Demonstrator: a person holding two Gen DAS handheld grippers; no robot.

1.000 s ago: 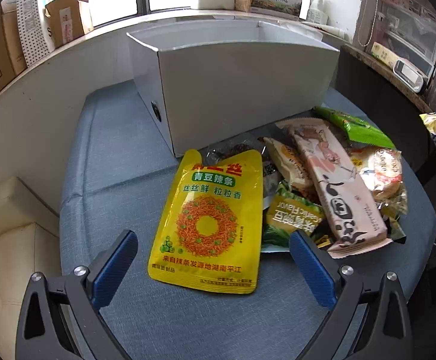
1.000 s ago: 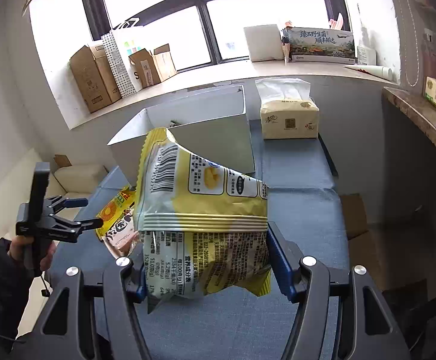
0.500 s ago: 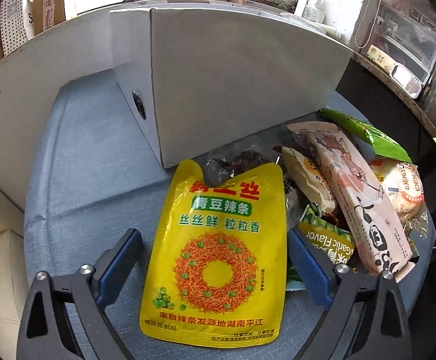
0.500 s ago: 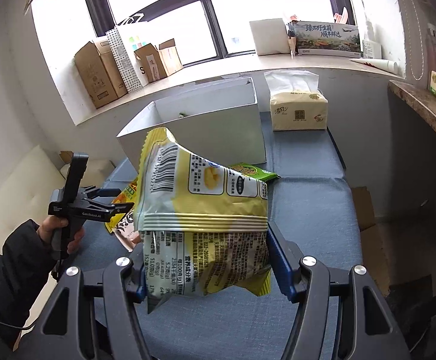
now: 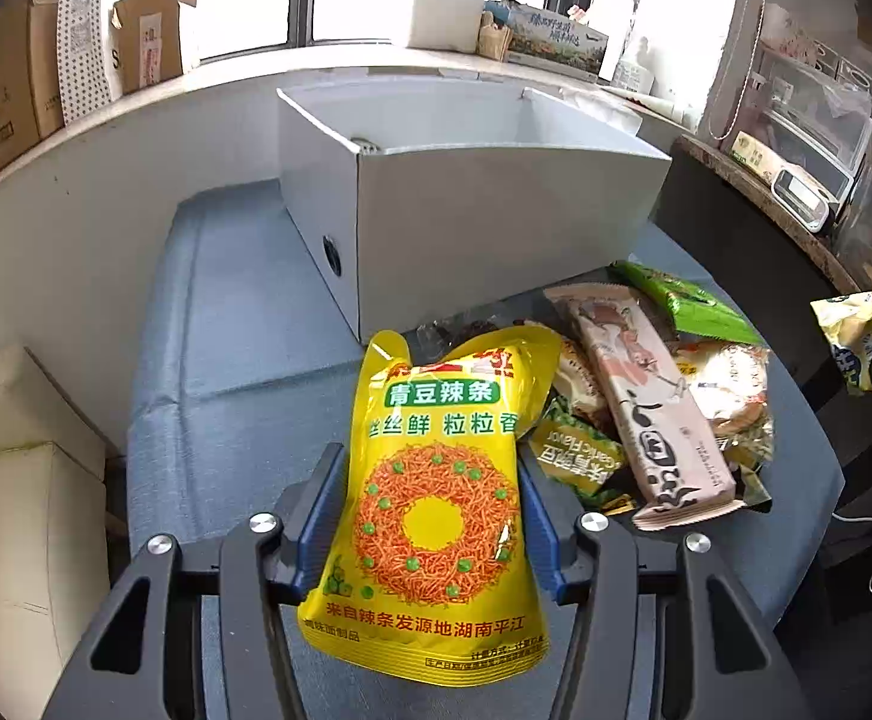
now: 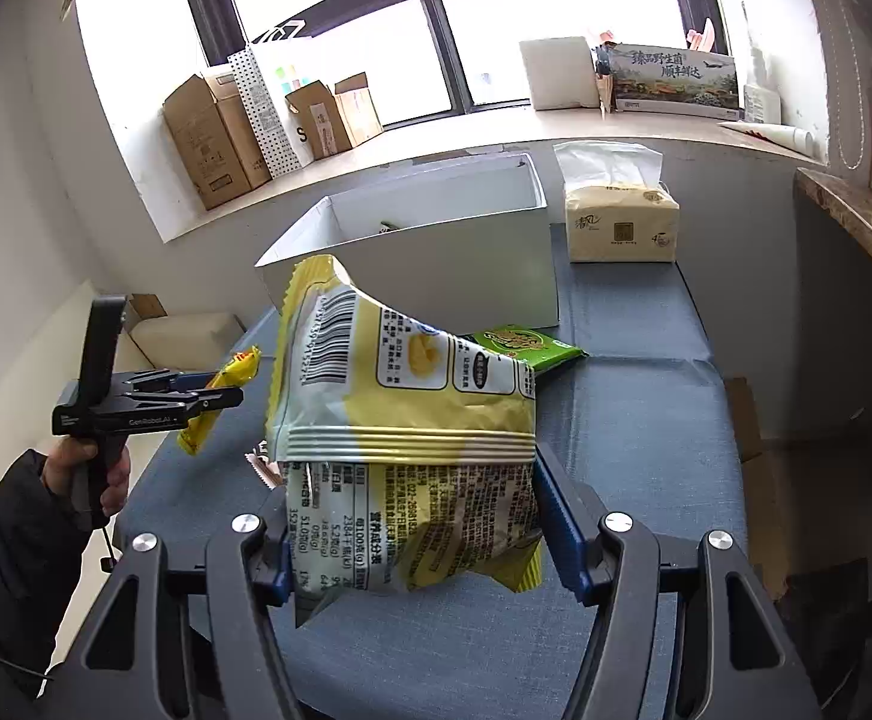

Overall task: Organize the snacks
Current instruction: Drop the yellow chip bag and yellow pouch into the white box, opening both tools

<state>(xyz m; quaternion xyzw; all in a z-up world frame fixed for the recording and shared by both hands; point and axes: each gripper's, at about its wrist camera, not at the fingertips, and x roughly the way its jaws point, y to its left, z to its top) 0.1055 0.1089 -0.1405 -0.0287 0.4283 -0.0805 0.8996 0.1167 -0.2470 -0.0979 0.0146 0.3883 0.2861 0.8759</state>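
My left gripper is shut on a yellow spicy-strip snack bag and holds it lifted above the blue table. It also shows in the right wrist view. My right gripper is shut on a pale yellow chip bag, held in the air. A white open box stands behind, also in the right wrist view. A pile of snack packs lies right of the yellow bag, in front of the box.
A green snack pack lies before the box. A tissue pack stands right of the box. Cardboard boxes sit on the window sill. A dark counter is at the right.
My left gripper has closed on the yellow spicy-strip bag and lifted it off the table. My right gripper still holds the chip bag in much the same place.
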